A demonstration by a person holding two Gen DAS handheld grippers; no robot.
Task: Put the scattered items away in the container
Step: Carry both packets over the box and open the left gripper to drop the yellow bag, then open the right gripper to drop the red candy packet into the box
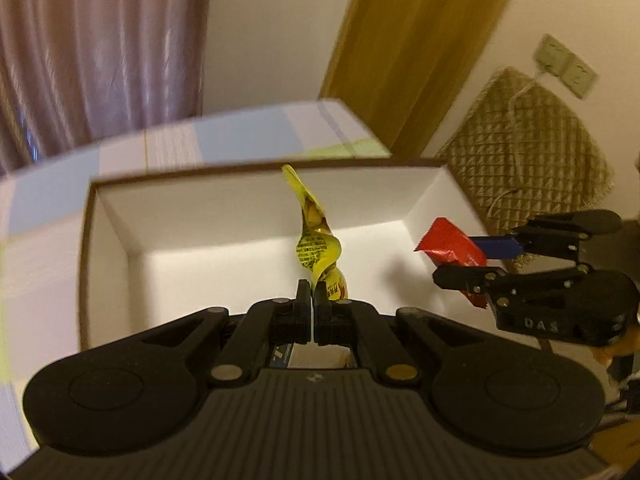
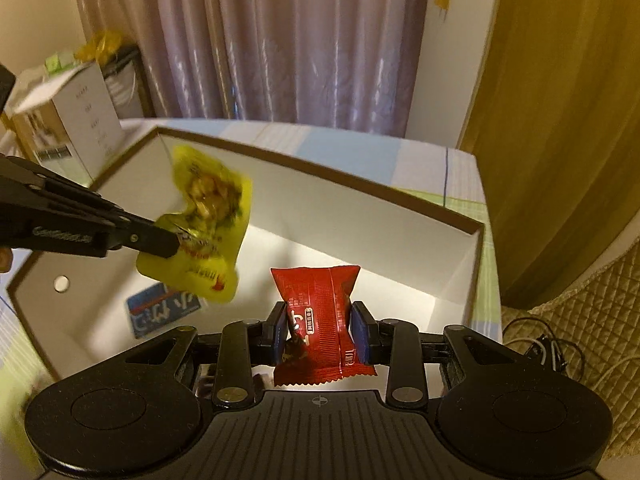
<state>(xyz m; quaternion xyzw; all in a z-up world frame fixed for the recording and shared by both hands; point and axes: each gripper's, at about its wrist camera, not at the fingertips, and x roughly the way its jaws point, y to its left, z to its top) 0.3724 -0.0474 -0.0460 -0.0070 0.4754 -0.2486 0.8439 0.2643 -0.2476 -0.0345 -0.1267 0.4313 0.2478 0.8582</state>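
Left gripper [image 1: 311, 294] clamped tight on yellow packet [image 1: 316, 248], held above white box [image 1: 100, 248]. Right gripper [image 2: 320, 326] part open, pads pressing red packet [image 2: 320, 312], also over that box. Blue card [image 2: 160, 314] flat on box floor.

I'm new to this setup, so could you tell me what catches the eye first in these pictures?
Two bright snack packets stand out above the open white box: the left gripper is shut on a yellow packet, and the right gripper is shut on a red packet. A blue card already lies on the box floor.
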